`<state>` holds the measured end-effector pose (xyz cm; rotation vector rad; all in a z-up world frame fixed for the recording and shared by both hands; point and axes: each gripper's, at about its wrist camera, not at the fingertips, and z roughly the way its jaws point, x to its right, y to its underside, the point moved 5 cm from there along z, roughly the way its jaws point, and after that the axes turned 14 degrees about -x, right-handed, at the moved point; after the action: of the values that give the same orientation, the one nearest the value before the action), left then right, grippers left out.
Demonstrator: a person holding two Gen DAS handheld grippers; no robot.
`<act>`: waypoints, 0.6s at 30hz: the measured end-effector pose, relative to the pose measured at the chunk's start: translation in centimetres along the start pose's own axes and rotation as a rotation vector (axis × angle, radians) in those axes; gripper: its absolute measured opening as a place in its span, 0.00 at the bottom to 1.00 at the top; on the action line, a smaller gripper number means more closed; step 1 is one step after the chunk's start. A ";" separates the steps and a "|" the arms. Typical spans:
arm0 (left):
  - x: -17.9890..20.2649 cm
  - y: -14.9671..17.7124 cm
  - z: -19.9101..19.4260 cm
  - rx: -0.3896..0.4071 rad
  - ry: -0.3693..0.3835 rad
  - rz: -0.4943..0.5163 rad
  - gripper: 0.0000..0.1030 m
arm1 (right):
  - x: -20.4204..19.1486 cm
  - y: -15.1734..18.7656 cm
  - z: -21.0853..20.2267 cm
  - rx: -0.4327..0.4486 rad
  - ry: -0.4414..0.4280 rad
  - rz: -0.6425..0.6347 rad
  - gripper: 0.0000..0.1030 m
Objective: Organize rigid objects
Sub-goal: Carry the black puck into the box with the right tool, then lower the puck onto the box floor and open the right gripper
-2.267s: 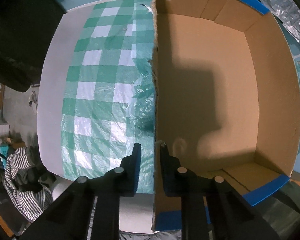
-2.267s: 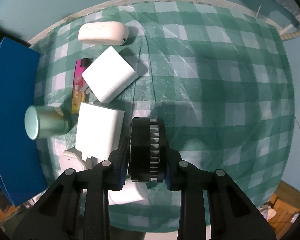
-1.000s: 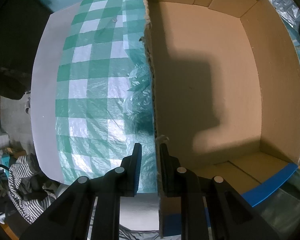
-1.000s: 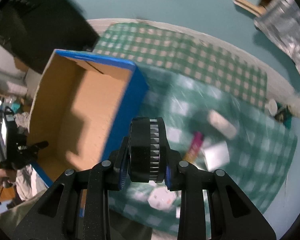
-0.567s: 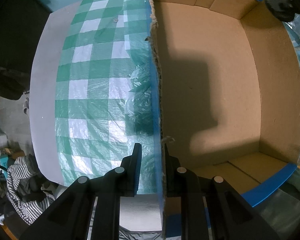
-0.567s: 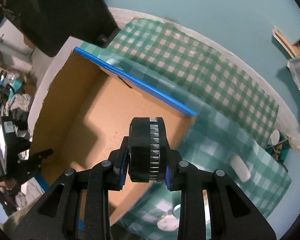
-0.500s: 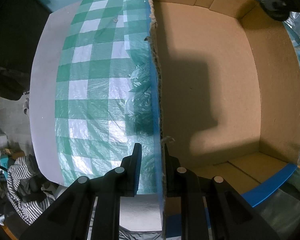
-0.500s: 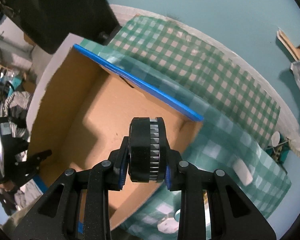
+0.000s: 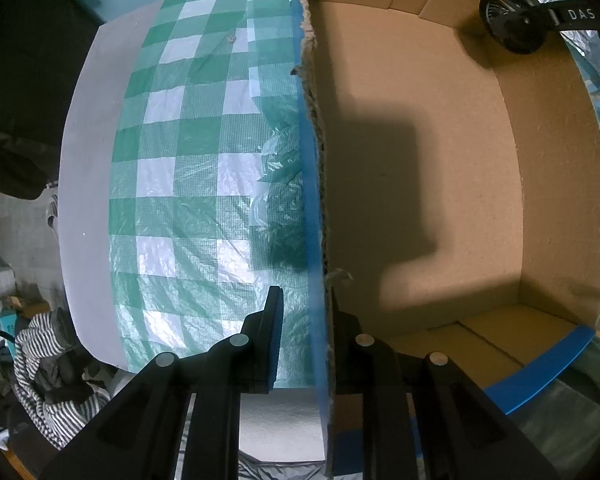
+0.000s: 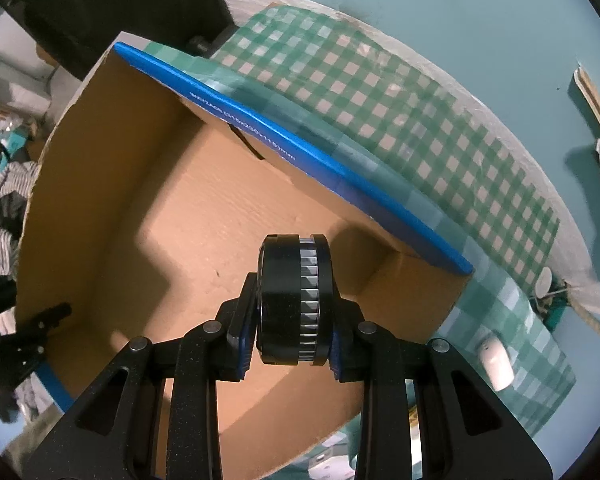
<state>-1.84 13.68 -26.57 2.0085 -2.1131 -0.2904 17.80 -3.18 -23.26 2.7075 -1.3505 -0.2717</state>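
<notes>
Black ribbed wheel [image 10: 294, 300], a thick disc with a band of silvery ridges round its rim, sits upright and pinched between the blue-padded fingers of my right gripper [image 10: 293, 322], held above the open cardboard box [image 10: 160, 208] near its right-hand far corner. From my other side the same wheel [image 9: 514, 24] shows at the far right corner of the box [image 9: 440, 168], just inside the blue-edged wall. My left gripper [image 9: 302, 336] is nearly closed over the box's torn left wall, one finger outside and one inside, though I cannot tell whether the pads press the card. Green-and-white checked cloth [image 9: 188, 168] covers the table to the left. A white oval case [image 10: 496, 364] lies on the cloth beyond the box's right wall.
</notes>
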 end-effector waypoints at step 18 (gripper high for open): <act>0.4 -0.4 -0.2 -0.001 -0.022 -0.009 0.19 | 1.2 1.7 -3.0 0.095 -0.032 0.043 0.48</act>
<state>-1.39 13.24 -26.46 2.0236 -2.1178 -0.3166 17.79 -5.08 -20.18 2.7577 -1.4650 -0.2551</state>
